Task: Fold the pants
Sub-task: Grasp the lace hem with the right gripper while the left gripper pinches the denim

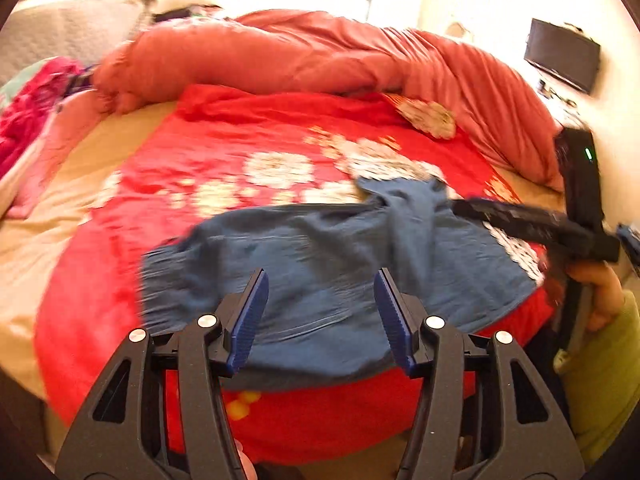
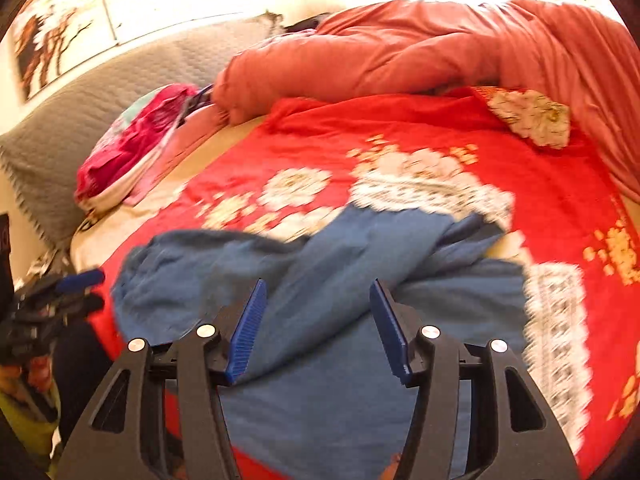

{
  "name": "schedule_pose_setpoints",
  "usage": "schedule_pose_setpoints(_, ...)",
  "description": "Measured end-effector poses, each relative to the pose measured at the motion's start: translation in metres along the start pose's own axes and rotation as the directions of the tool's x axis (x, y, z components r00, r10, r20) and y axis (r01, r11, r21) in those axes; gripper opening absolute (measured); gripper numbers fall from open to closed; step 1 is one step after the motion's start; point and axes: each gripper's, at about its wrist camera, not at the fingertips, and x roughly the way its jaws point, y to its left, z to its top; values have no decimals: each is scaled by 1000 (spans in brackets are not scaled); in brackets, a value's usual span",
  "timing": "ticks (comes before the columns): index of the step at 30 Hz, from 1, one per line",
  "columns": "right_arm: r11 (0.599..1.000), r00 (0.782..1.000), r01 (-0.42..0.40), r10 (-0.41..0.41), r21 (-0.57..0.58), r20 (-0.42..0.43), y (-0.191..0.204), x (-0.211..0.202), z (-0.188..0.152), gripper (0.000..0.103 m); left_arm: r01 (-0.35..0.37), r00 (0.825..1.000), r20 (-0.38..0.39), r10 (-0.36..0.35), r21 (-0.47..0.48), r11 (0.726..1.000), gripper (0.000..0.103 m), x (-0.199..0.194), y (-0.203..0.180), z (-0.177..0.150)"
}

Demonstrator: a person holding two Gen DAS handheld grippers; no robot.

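Left claw (image 1: 320, 316) and right claw (image 2: 318, 328) gape above blue pants (image 1: 320, 264)

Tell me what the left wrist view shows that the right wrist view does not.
Only the left wrist view shows a dark screen on the wall, and the right gripper from the side, its fingers blurred.
Only the right wrist view shows a wall picture and the grey headboard.
Both show the blue pants spread on the red blanket, the salmon duvet behind, and open jaws holding nothing.
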Motion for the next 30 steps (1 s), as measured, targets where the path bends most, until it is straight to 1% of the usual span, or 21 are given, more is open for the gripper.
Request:
schedule_pose_setpoints(1, 1000, 1000, 18, -18, 5, 4, -5, 1, 4, 56, 46, 999, -24, -46, 2, 999, 47, 11, -7, 4)
schedule_pose_setpoints(3, 999, 999, 44, -44, 9, -3, -15, 8, 17, 57, 110, 992, -64, -110, -2, 994, 47, 29, -20, 9)
schedule_pose_setpoints(5, 998, 998, 59, -59, 20, 2, -20, 14, 26, 58, 137, 985, -104, -135, 10, 990, 47, 50, -34, 16)
schedule_pose_setpoints(7, 998, 998, 64, -63, 27, -3, -25, 24, 37, 58, 170, 979, -123, -165, 28, 985, 47, 64, -43, 21)
schedule_pose_setpoints(11, 996, 996, 82, -82, 16, -31, -30, 51, 59, 61, 197, 973, -132, -189, 49, 979, 47, 90, -55, 20)
schedule_pose_setpoints(13, 994, 993, 111, -111, 3, -48, -31, 66, 66, 61, 211, 968, -143, -207, 14, 977, 46, 107, -52, 14)
schedule_pose_setpoints(14, 992, 990, 125, -125, -14, -62, -29, 74, 69, 61, 218, 965, -147, -216, 1, 976, 44, 112, -50, 14)
schedule_pose_setpoints(17, 987, 982, 150, -156, -66, -105, -22, 100, 77, 61, 202, 969, -153, -193, 44, 978, 38, 125, -54, 12)
schedule_pose_setpoints(18, 985, 979, 155, -164, -80, -118, -18, 109, 80, 61, 219, 965, -157, -211, 41, 975, 34, 127, -54, 12)
schedule_pose_setpoints(19, 979, 973, 172, -186, -109, -135, -12, 122, 85, 61, 239, 959, -164, -231, 32, 971, 29, 129, -54, 12)
schedule_pose_setpoints(21, 973, 965, 185, -206, -135, -165, -6, 142, 93, 61, 247, 957, -164, -239, 30, 969, 28, 130, -51, 12)
schedule_pose_setpoints(22, 968, 957, 205, -230, -148, -179, -3, 153, 96, 61, 247, 956, -171, -239, 23, 969, 25, 132, -50, 10)
schedule_pose_setpoints(23, 963, 951, 215, -244, -159, -192, -1, 160, 99, 61, 262, 948, -187, -257, 5, 965, 23, 134, -47, 8)
schedule_pose_setpoints(24, 958, 942, 229, -263, -173, -210, 0, 169, 101, 61, 276, 942, -197, -273, -12, 961, 23, 135, -46, 7)
schedule_pose_setpoints(25, 949, 926, 256, -295, -182, -236, 0, 183, 103, 61, 282, 938, -202, -281, -25, 959, 23, 137, -44, 7)
schedule_pose_setpoints(27, 938, 902, 296, -336, -179, -271, -3, 198, 105, 61, 284, 936, -206, -284, -28, 958, 23, 137, -43, 7)
schedule_pose_setpoints(30, 933, 887, 319, -356, -167, -294, -8, 211, 107, 61, 288, 936, -201, -288, -28, 957, 23, 134, -43, 8)
